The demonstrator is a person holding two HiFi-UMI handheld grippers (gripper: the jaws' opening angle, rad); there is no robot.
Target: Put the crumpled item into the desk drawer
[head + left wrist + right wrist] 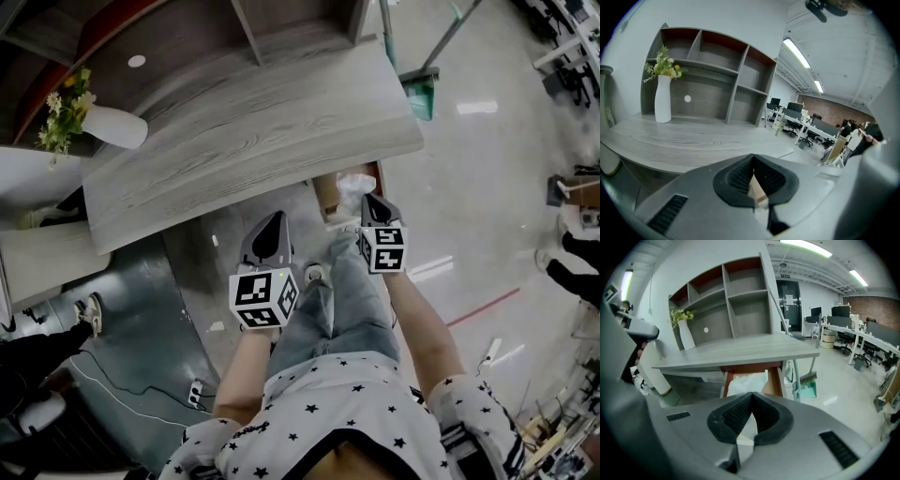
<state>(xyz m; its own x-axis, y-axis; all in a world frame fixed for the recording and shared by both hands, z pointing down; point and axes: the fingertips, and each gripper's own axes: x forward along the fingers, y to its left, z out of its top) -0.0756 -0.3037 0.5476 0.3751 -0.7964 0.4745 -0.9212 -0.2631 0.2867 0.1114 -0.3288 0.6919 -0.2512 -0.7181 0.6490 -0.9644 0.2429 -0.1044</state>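
Two grippers, left gripper [277,217] and right gripper [369,199], have jaws closed on nothing; one crumpled item [746,379] lies in one open drawer [776,380] just beyond the right fingertips.

White crumpled item [746,382] lies inside the open wooden desk drawer [774,383].

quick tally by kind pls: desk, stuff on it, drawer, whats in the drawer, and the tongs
desk: 1
vase with flowers: 1
open drawer: 1
crumpled white item, in the drawer: 1
tongs: 2 (left tongs, right tongs)
total: 6
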